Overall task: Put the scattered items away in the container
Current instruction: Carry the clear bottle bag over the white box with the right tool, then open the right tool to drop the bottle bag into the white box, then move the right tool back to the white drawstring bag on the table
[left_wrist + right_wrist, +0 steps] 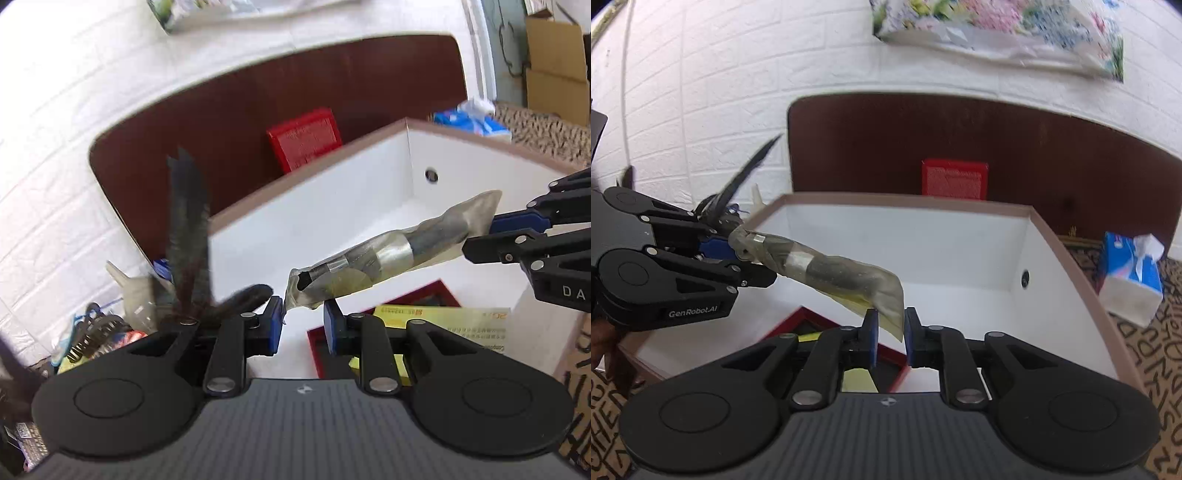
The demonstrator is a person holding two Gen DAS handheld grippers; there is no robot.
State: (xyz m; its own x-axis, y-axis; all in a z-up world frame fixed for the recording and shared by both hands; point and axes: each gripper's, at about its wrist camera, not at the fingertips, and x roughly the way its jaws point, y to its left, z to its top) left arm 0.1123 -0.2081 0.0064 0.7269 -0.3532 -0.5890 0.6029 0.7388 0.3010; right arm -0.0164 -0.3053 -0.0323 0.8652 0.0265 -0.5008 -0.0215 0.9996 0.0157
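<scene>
A long dark item wrapped in a clear taped plastic sleeve hangs over the white open box. My right gripper is shut on the sleeve's flat plastic end. My left gripper sits at the sleeve's other end with its pads apart, the sleeve tip resting by the left pad. In the right wrist view the left gripper meets that end of the sleeve. Inside the box lies a red-rimmed tray with a yellow card.
A dark feather stands among clutter at the left of the box. A red packet leans on the brown headboard behind the box. A blue tissue pack lies on the patterned cloth to the right. The wall is white brick.
</scene>
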